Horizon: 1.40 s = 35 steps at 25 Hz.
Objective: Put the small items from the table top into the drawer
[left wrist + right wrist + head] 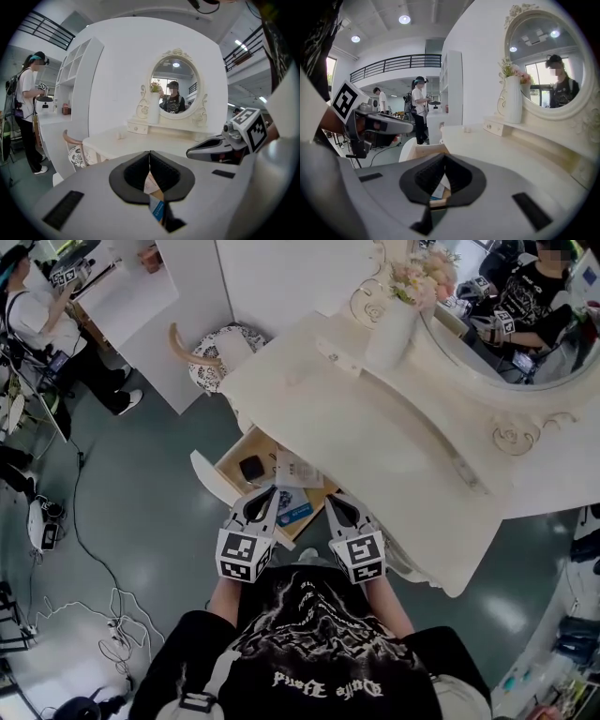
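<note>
Dressing table (pixel 394 446) before you: the open drawer (pixel 214 482) lies just below your left gripper (pixel 265 493), left of your right gripper (pixel 334 500), both closed and empty

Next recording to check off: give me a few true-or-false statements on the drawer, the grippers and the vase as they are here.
The drawer is pulled open. True.
The drawer holds nothing. False: a black item and a blue-labelled packet lie in it.
The left gripper and the right gripper both have their fingers shut on nothing. True.
The vase lies on its side. False: it stands upright beside the mirror.
</note>
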Tool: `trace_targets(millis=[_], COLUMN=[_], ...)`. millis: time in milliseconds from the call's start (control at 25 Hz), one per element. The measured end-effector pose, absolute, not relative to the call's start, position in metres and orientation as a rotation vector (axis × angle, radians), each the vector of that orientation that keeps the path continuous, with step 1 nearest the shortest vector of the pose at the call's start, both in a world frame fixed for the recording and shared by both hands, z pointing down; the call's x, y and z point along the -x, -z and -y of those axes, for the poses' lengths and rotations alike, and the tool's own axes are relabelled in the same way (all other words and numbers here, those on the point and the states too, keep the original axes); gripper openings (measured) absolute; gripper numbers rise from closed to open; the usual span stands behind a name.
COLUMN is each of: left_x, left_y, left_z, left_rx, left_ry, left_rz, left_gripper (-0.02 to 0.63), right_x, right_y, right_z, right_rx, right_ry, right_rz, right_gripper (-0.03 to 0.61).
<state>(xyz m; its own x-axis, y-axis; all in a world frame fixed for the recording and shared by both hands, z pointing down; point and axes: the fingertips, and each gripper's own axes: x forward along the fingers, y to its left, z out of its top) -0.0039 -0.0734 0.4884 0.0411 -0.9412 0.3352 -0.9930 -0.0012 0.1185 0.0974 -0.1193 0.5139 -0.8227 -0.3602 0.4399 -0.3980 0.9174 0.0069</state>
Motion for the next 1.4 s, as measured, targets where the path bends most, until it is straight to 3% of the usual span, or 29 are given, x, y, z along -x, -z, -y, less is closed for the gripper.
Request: trace_targets(millis=[1400], left_x=[0.178], left_y=[-0.501], left_z=[0.136], left_rx=[-2.199], left_ry=[-0.300], left_rz=[1.681], left_gripper=[0.015], right_x=[0.054], right_y=[-0.498], right_z=[0.200], right_rx=[-1.009], right_ry=[-0.203], right_rz=[2.497], right_gripper=[0.012])
